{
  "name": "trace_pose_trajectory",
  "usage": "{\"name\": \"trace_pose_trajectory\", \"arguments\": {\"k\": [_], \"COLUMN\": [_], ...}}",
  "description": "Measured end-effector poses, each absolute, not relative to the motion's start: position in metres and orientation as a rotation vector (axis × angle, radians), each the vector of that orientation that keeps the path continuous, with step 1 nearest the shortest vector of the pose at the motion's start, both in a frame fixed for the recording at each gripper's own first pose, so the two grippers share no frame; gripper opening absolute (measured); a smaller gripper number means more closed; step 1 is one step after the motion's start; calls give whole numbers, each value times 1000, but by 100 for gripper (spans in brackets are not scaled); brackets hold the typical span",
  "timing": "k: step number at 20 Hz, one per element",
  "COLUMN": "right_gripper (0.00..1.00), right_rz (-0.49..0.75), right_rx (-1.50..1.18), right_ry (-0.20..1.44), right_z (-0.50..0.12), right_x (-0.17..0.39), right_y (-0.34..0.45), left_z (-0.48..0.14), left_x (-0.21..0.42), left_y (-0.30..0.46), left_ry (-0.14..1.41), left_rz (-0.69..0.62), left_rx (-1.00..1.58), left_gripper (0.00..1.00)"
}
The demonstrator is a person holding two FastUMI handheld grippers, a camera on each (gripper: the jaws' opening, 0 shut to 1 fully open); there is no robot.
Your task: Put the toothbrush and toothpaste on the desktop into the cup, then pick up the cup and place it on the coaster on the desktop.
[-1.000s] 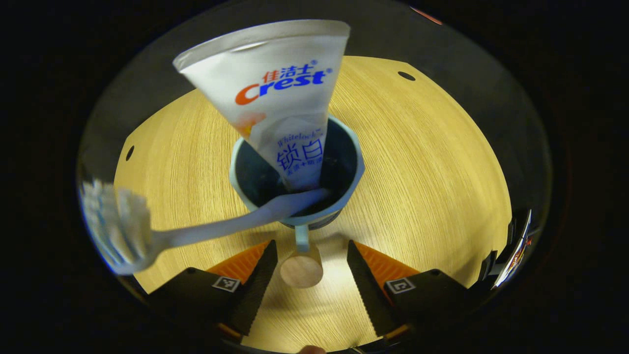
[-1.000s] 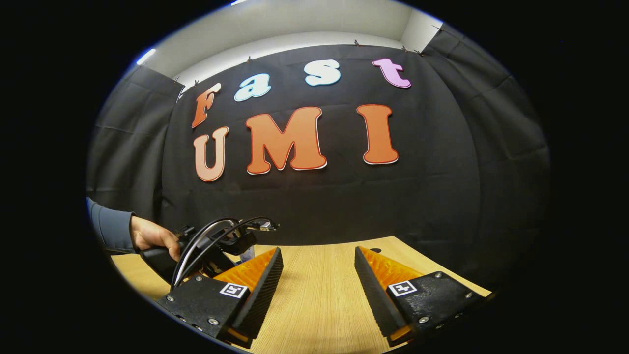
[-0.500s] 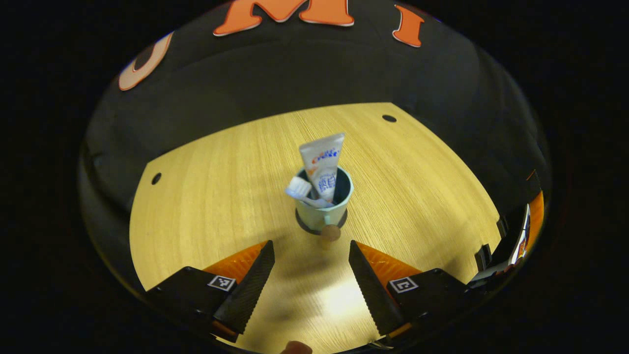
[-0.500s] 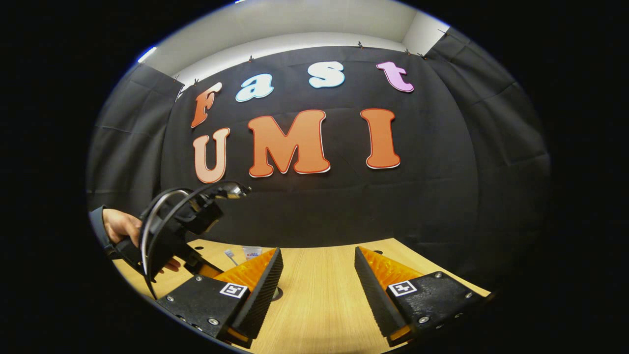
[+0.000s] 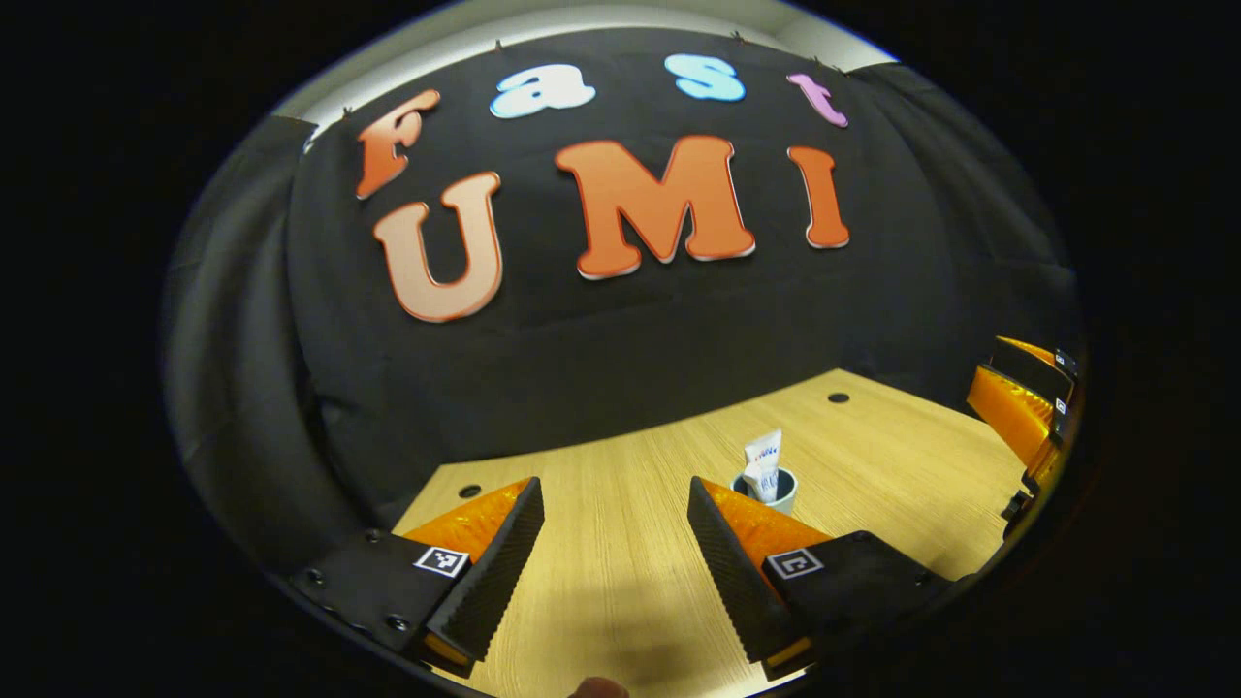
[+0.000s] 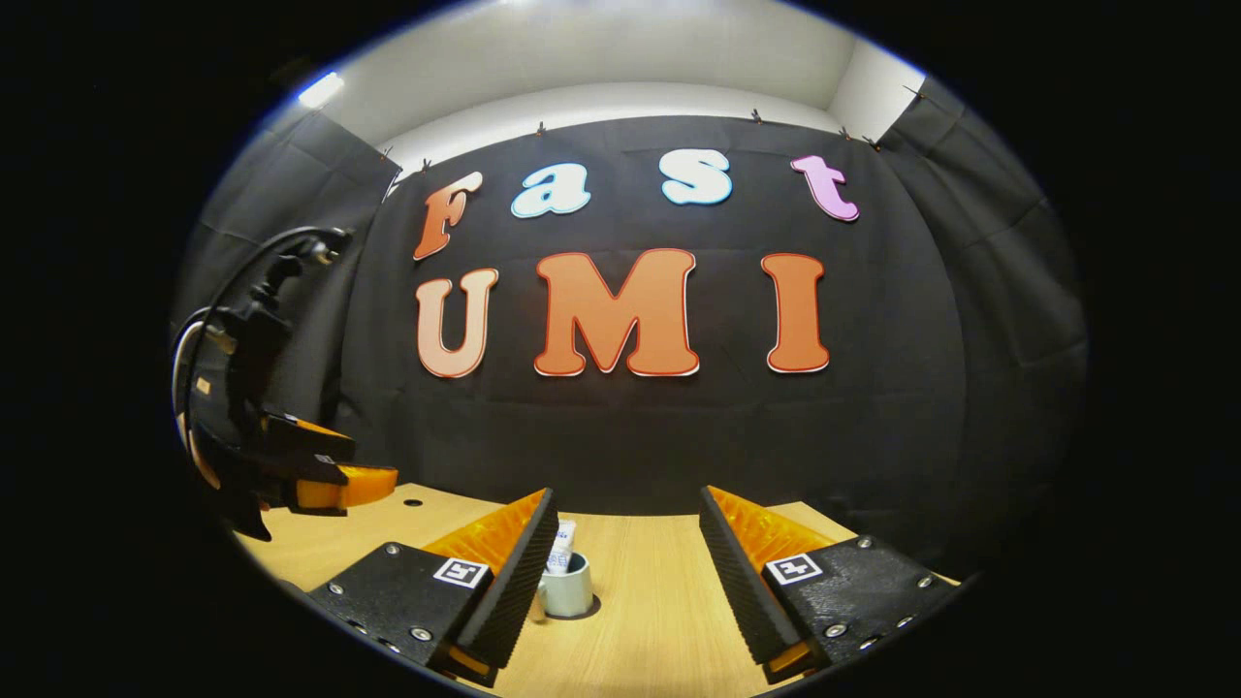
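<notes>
Ahead of both grippers, a pale wood-grain bench [image 5: 620, 504] runs back to a black cloth wall, with a white wall and ceiling above it in the right gripper view. The left gripper [image 5: 616, 543] hangs spread wide with nothing between its fingers; the cup [image 5: 779, 490] stands just beyond its right finger, the toothpaste [image 5: 764, 463] upright inside. The right gripper [image 6: 628, 572] is likewise agape and empty, the cup [image 6: 568, 589] just beside its left finger. Small dark holes dot the bench.
</notes>
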State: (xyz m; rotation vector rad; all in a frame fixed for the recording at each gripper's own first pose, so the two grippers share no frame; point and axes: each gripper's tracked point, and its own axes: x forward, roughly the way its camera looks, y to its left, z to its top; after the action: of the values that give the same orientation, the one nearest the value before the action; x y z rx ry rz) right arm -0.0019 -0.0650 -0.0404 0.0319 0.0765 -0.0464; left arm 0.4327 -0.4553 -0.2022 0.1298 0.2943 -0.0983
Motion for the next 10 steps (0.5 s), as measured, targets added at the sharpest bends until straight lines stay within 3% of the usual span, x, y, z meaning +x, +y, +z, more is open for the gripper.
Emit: {"name": "trace_pose_trajectory", "arguments": {"k": [1,2,4,5,10], "right_gripper": [84,93,93,89,89], "right_rz": [-44,-37,-38,-44,-40], "right_rx": [47,57,52,41,2], "right_ry": [69,60,46,40,22], "right_z": [-39,-38,-38,-40,-45], "right_x": [-1,-1,1,2,3], "right_y": [-60,-55,-49,-48,-35], "left_z": [-198,-195,-190,-185,-181], "left_x": [432,432,426,424,412], "left_y": [-455,-463,-458,-450,-440], "left_ry": [193,104,1,-31,-67], "left_rz": [-77,-79,-70,-49,17], "left_rx": [131,117,88,79,11], "left_gripper": [95,93,93,95,95]}}
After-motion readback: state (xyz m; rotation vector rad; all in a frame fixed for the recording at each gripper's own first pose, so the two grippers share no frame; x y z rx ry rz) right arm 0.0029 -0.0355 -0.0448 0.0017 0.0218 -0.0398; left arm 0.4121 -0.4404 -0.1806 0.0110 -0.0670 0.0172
